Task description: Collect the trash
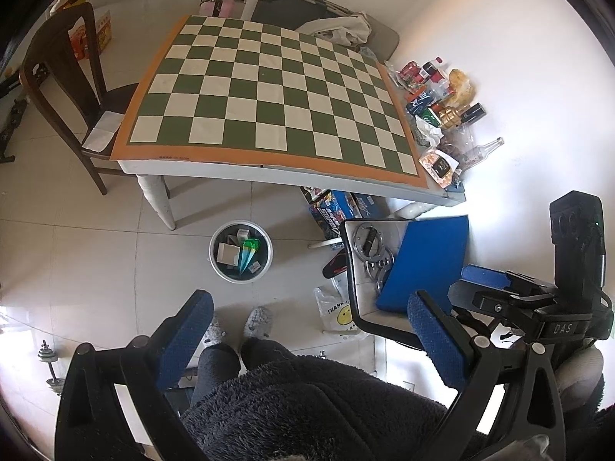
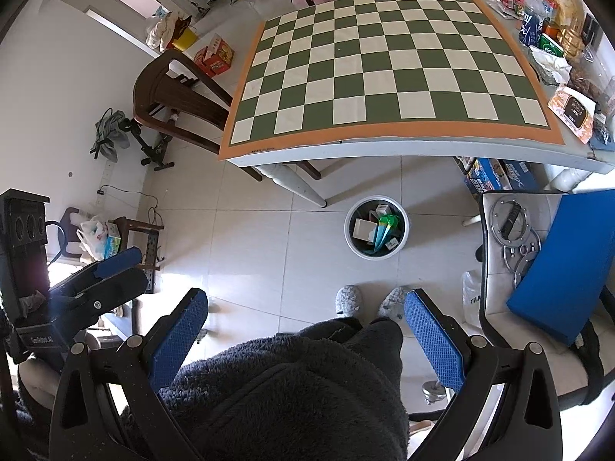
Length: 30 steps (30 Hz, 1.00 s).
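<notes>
In your left wrist view, your left claw (image 1: 307, 330) is hanging with its blue pads (image 1: 183, 342) spread wide apart, gripping nothing, above your dark fleece robe (image 1: 307, 403) and slippers (image 1: 257, 320). The bench (image 1: 269, 174) is sitting ahead of you, its near edge running across the frame, with the checkered mat (image 1: 269, 92) lying bare. The trash pile (image 1: 438, 115) is crowding the strip along the bench's right edge, against the wall. A clear glass bottle (image 1: 484, 150) is lying on its side there, its long axis slanting, neck pointing up and right toward the wall. The bin (image 1: 241, 251) is standing on the floor just in front of the bench's near left leg, with open tile all around it. Your right claw (image 1: 480, 276) is showing at the right, over a chair holding a blue pad (image 1: 426, 265).

In your right wrist view, your right claw (image 2: 307, 330) is also standing open and empty, fingers well apart. The bin (image 2: 376, 232) is sitting ahead, between the bench leg and the chair, holding boxes and a green-and-teal packet (image 2: 384, 230) that is leaning on a slant, narrow end down. The trash pile (image 2: 557, 38) is lining the bench's far right. Your left claw (image 2: 119, 261) is showing at the left; you cannot tell from here how far it is parted.
</notes>
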Each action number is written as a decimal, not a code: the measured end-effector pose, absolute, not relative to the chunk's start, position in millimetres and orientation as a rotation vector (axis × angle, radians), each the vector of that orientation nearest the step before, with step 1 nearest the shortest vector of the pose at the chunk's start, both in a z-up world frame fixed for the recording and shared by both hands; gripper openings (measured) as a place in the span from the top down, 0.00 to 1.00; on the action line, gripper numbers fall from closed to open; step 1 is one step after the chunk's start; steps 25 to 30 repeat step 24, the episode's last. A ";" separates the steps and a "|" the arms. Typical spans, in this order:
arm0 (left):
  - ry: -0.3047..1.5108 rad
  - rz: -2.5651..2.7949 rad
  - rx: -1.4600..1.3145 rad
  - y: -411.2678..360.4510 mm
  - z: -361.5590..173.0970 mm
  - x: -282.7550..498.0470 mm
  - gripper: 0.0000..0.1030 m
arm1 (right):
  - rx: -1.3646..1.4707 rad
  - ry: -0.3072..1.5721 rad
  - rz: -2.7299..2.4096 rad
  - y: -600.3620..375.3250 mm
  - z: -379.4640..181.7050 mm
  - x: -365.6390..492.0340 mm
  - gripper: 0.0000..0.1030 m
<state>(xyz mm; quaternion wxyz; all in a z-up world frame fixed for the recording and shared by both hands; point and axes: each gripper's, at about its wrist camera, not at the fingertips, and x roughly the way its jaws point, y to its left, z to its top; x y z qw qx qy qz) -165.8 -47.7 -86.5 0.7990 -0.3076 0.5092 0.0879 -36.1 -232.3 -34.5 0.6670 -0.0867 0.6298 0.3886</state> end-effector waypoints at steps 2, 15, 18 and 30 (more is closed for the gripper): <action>1.092 0.188 -0.659 -48.3 -86.3 -165.7 0.00 | -0.195 1.422 0.878 -232.9 -34.1 -35.1 0.00; 1.093 0.184 -0.659 -46.0 -85.8 -165.3 0.00 | -0.192 1.423 0.876 -230.9 -34.1 -36.2 0.00; 1.093 0.185 -0.660 -45.9 -86.1 -165.6 0.00 | -0.191 1.423 0.875 -230.9 -34.0 -36.3 0.00; 1.091 0.190 -0.658 -49.9 -82.8 -162.6 0.00 | -0.195 1.423 0.878 -234.9 -34.6 -34.9 0.00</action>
